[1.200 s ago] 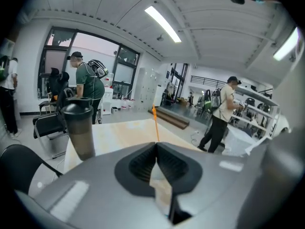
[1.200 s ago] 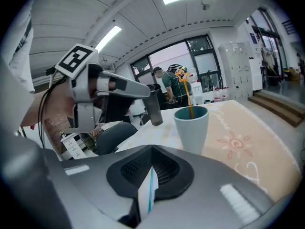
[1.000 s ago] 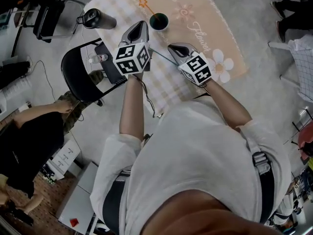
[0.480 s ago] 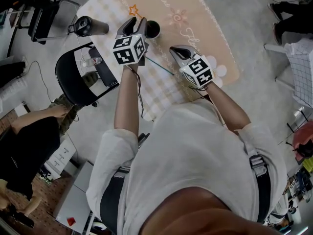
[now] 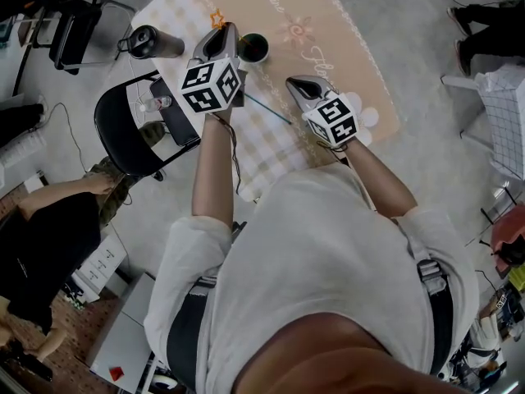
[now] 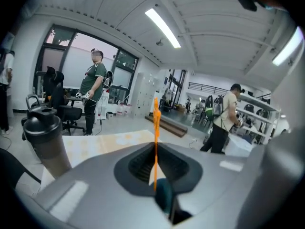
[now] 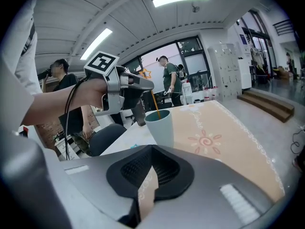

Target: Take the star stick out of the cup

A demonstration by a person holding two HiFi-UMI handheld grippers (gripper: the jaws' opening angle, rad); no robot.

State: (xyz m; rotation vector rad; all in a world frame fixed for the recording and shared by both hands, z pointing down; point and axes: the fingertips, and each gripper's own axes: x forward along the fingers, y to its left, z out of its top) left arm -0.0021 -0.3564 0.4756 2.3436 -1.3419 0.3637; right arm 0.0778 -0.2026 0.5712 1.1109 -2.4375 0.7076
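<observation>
The star stick (image 6: 155,128), thin and orange with a star (image 5: 217,17) at its top, leans out of the teal cup (image 5: 254,48) on the patterned mat (image 5: 353,31). My left gripper (image 5: 220,38) is beside the cup's left rim. Its jaws are closing, and the stick runs straight through the seam between them (image 6: 156,175). In the right gripper view the stick (image 7: 155,104) rises from the cup (image 7: 160,127) into the left gripper (image 7: 133,82). My right gripper (image 5: 297,83) is shut on nothing, a little nearer than the cup and to its right.
A dark shaker bottle (image 5: 152,43) lies left of the cup on the mat. A teal stick (image 5: 267,111) lies on the mat between the grippers. A black chair (image 5: 123,125) stands at the left edge, and people stand around the room.
My left gripper has reached forward to the cup's left side and now has the stick between its jaws. The star has shifted slightly left. The right gripper has hardly moved.
</observation>
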